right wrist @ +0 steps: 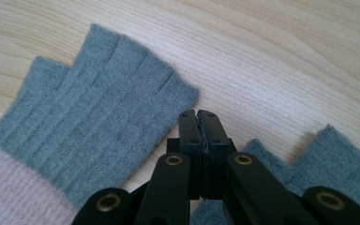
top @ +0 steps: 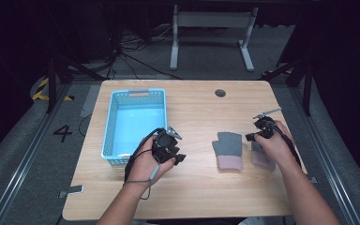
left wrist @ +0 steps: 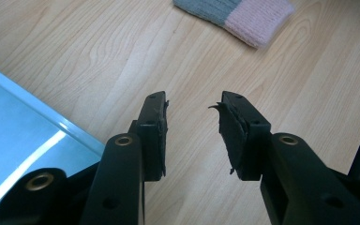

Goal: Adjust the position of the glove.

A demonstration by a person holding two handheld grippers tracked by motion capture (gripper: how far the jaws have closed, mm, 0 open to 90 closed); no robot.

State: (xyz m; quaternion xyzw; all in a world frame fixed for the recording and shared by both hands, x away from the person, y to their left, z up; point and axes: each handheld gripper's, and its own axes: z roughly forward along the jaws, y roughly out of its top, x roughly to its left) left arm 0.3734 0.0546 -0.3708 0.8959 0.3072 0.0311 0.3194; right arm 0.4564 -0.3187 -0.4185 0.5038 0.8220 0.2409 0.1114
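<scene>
While the left gripper (top: 171, 146) hangs just beside the near right corner of the blue basket (top: 114, 123), its jaws stand partly apart with nothing between them; the left gripper view shows only bare wood in the gap. In that view one glove (left wrist: 236, 14) lies well ahead of the jaw tips, near the top edge, its pink cuff to the right, and a strip of the basket's rim sits at the lower left.

The right gripper (right wrist: 199, 123) has its jaws pressed flat together, pad against pad, holding nothing. In the right gripper view their tips sit over bare surface (top: 201, 192), in the gap between the two grey gloves: the left glove (right wrist: 89, 126) lies just beside the tips on the left, fingers fanned upward and pink cuff at the lower left, while the right glove (right wrist: 328, 159) lies just to the right, partly hidden behind the gripper's body. Whether the tips touch the wood I cannot tell.

From the high view, both gloves rest flat on the right half of the surface, side by side, with the right hand (top: 274, 143) covering part of the right one.
</scene>
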